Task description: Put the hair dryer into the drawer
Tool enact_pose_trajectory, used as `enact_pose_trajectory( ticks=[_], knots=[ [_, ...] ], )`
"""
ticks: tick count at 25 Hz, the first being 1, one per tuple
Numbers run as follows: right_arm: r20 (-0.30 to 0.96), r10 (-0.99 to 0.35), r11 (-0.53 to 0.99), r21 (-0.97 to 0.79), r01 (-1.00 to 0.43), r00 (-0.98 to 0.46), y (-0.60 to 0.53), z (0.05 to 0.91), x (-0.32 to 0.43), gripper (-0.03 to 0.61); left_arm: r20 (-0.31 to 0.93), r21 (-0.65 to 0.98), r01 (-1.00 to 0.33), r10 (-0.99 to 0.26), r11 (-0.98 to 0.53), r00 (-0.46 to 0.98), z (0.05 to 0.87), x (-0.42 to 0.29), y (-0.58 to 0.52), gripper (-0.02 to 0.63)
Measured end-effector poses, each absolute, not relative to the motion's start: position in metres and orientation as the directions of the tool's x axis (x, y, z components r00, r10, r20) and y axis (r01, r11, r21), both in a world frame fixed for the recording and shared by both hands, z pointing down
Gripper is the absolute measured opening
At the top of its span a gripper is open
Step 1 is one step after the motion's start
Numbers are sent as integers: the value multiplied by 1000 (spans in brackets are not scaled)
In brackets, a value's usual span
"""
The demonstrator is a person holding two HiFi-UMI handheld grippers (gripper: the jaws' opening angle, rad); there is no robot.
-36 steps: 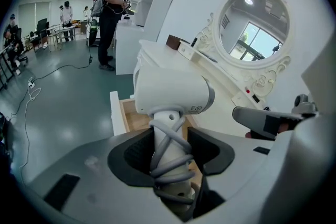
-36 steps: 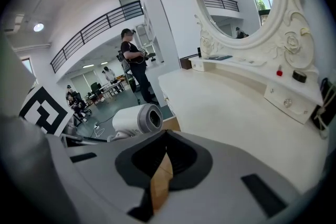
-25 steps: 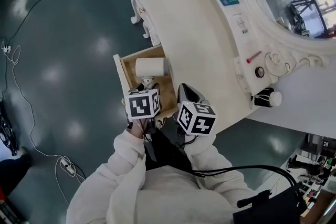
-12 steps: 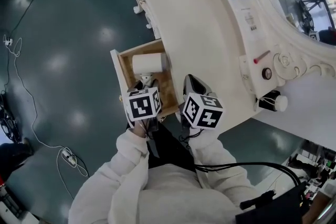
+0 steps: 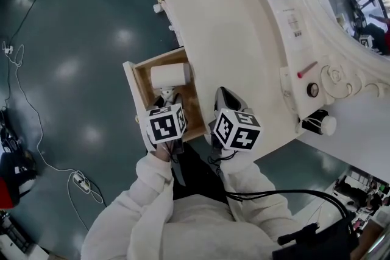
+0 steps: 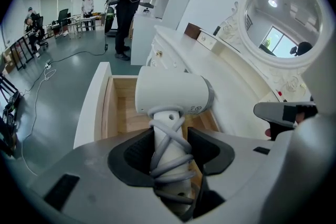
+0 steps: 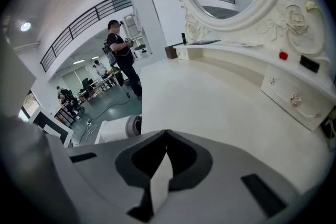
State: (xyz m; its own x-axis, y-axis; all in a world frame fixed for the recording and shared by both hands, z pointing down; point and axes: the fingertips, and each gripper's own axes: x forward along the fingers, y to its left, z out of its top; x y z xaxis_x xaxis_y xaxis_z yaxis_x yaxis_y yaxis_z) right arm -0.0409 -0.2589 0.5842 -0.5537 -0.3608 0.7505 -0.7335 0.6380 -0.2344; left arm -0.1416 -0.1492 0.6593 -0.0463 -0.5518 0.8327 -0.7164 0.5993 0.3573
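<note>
From the head view, the marker cubes (image 5: 166, 123) covered most of both tools, and the lower end of the hair dryer (image 5: 169, 76) disappeared beneath the left one. Whether the dryer's barrel touched the floor of the drawer (image 5: 131, 85) or hung just above it could not be told from any view. The drawer's inner end was cut off under the edge of the worktop (image 5: 219, 27).

The left tool (image 6: 170, 149) was clamped on the dryer's handle (image 6: 169, 136), its dark, curved pads pressing from both sides. A smooth grey cord (image 6: 170, 162) was wound in crossing loops around that handle. The barrel was a short, matt white cylinder with a grey band at one end, lying crosswise over the open drawer. The drawer had bare pale wood inside and a glossy white front.

The right tool (image 7: 165, 157) hovered beside the drawer, over the cream worktop, its jaws together at the tips with nothing between them. Beyond the drawer, an oval mirror (image 6: 283, 18) stood in a carved white frame.
</note>
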Motion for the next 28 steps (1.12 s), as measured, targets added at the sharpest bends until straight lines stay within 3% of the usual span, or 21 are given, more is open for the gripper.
enact_pose_trajectory(
  ticks=[28],
  knots=[
    [772, -405, 546, -225, -807, -490, -289, 601, -18, 61, 858, 345, -804, -510, 484, 61, 719, -119, -175, 196]
  ],
)
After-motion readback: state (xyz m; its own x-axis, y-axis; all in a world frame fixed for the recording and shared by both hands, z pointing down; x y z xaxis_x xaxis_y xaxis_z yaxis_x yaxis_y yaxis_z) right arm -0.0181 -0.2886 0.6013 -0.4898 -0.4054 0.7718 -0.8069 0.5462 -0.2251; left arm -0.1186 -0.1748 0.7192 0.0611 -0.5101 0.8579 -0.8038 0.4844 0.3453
